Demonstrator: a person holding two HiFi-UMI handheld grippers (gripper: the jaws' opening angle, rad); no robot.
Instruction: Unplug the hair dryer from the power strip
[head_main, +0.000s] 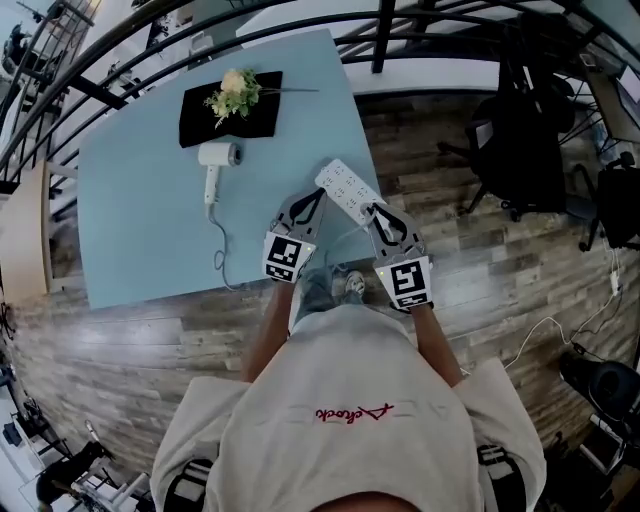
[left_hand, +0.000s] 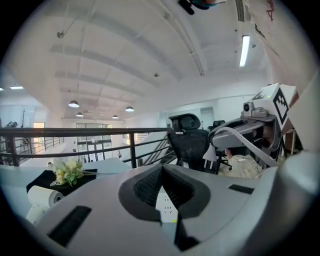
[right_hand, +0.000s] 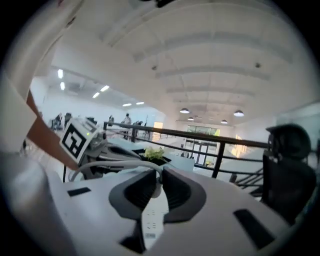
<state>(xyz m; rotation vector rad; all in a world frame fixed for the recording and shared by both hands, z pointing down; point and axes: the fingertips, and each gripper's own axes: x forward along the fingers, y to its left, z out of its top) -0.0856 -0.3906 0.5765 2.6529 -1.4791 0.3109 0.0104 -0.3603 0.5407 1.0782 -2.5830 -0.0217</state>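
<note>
A white hair dryer (head_main: 216, 160) lies on the light blue table (head_main: 140, 230), and its cord (head_main: 222, 255) trails toward the near edge. The white power strip (head_main: 345, 188) sits slantwise between my two grippers at the table's right edge. My left gripper (head_main: 316, 195) is at the strip's left end. In the left gripper view, my left gripper (left_hand: 163, 170) has its jaws shut on the power strip (left_hand: 167, 204). My right gripper (head_main: 372, 210) is shut on the white plug (left_hand: 209, 154), whose prongs show bare. In the right gripper view, the plug (right_hand: 156, 189) sits between the jaw tips above the power strip (right_hand: 151, 220).
A black tray (head_main: 200, 125) with flowers (head_main: 232, 95) stands at the table's far side, behind the dryer. A black office chair (head_main: 530, 140) is on the wood floor to the right. A dark railing (head_main: 380, 40) runs beyond the table. White cables (head_main: 560, 330) lie on the floor.
</note>
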